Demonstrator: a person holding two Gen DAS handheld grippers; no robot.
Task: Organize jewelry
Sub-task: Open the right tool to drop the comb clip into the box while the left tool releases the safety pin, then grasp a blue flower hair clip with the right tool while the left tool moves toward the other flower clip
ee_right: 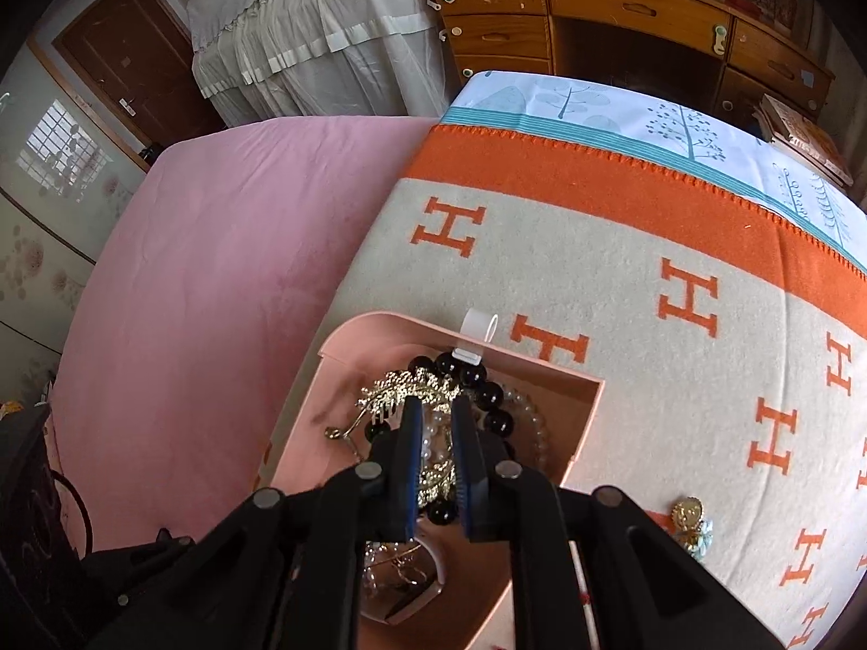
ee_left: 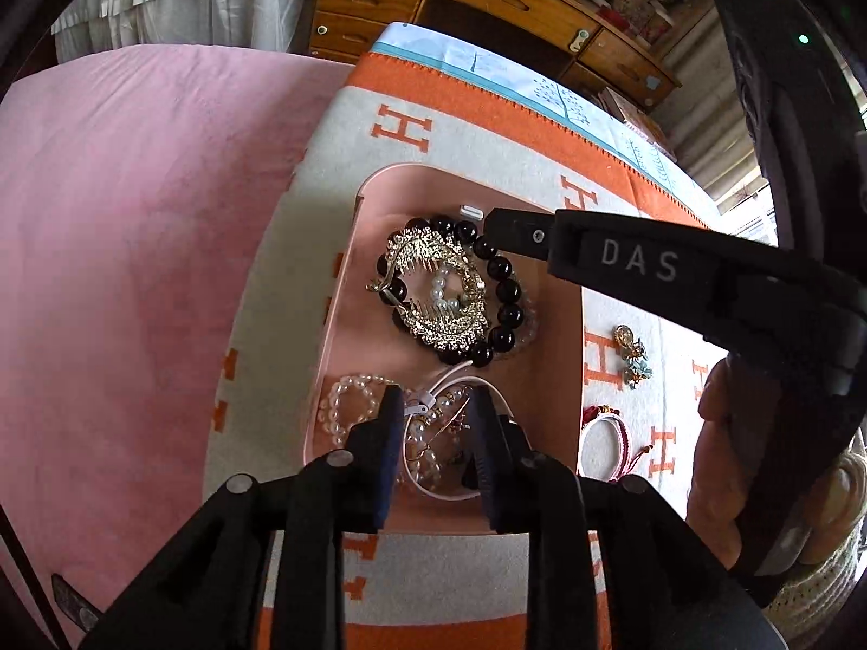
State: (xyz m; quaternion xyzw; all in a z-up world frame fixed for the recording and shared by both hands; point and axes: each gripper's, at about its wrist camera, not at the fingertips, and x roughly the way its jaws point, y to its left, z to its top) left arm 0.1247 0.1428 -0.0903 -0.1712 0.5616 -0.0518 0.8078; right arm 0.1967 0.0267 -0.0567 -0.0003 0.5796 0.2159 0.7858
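Left wrist view is showing me the pink tray [ee_left: 558,325] on the blanket [ee_left: 477,141], and I am taking that tray as my landmark. At the tray's near left corner a clear bead bracelet [ee_left: 347,406] is lying loose. Just right of it, over the tray's near end, my left gripper [ee_left: 436,417] is hovering with its fingers spread a little; a tangle of pearls and a white cord loop [ee_left: 433,433] is sitting in the gap, but I am not seeing the pads pressing on any of it. In the tray's middle, the gold comb [ee_left: 433,292] is resting on the black bead bracelet [ee_left: 504,292]. Coming in from the tray's right, my right gripper [ee_left: 490,227] is reaching down at those black beads.

Right wrist view is showing the right gripper [ee_right: 436,422] with its fingers narrowly parted over the comb [ee_right: 412,387] and pearls, gripping nothing that I can see. Outside the tray to its right, a small flower charm [ee_right: 691,525] is waiting on the blanket.

I am judging everything here as light but snag-prone: strings are limp and will drape, round beads are slippery, comb teeth are thin and catching. I am favouring the comb's solid spine, or a cord between beads.
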